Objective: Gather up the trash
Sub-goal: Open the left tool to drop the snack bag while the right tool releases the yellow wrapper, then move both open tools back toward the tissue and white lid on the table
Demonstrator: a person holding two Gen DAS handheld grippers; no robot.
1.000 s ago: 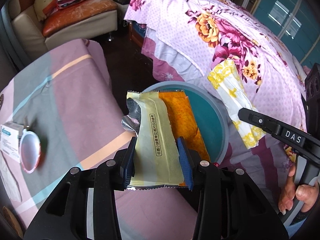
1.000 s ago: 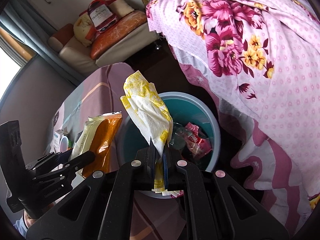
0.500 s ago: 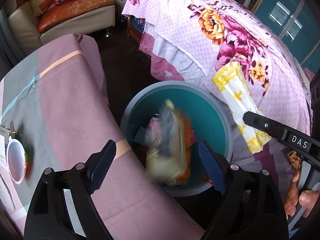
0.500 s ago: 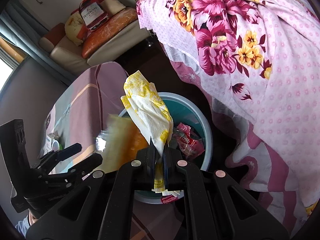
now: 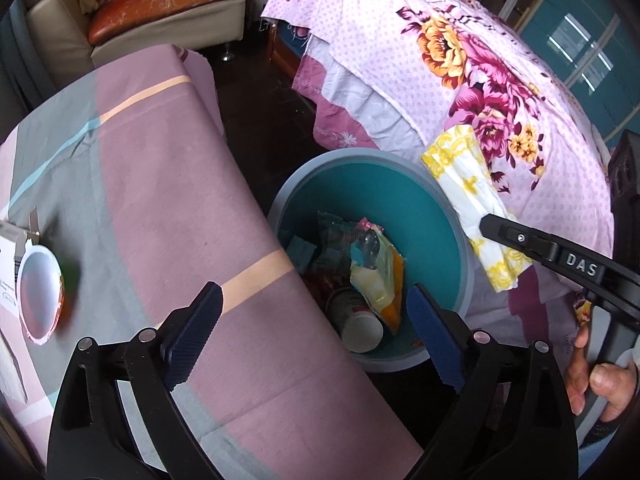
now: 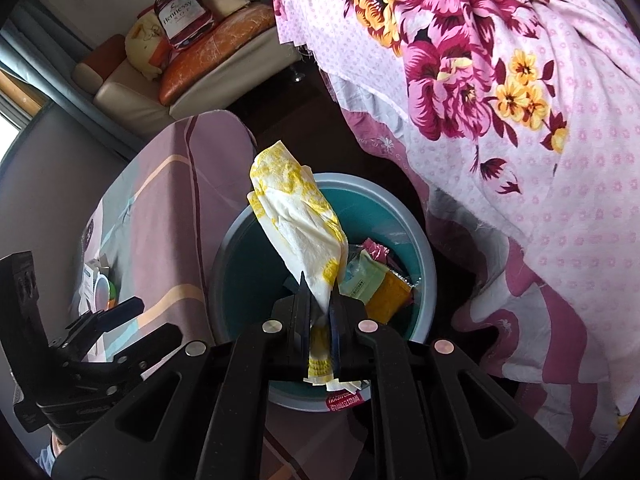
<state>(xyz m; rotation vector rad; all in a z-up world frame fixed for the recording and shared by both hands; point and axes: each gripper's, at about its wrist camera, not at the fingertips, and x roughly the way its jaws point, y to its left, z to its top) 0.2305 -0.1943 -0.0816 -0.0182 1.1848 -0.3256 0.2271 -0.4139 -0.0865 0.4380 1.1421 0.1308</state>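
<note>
A teal bin [image 5: 360, 156] stands on the floor between the table and the bed. In it lie a yellow-and-orange snack wrapper [image 5: 376, 276], a paper cup [image 5: 358, 320] and other wrappers. Above the bin's near edge my left gripper [image 5: 314, 296] has its jaws opening wide, with nothing between them. My right gripper [image 6: 319, 286] is over the bin [image 6: 420, 248], its jaws just starting to open, still pinching a white-and-yellow napkin [image 6: 300, 216] that stands up from the fingers. The napkin [image 5: 468, 184] also shows in the left wrist view.
A table under a pink-and-grey cloth [image 5: 160, 160] borders the bin on the left, with a round foil-lidded cup [image 5: 38, 292] on it. A bed with a floral cover [image 5: 480, 60] lies to the right, a sofa [image 5: 160, 4] behind. A person's hand [image 5: 600, 380] holds the right gripper.
My left gripper opened and the yellow-and-orange wrapper fell from it into the bin. The right gripper sank slightly toward the bin, still holding the napkin.
</note>
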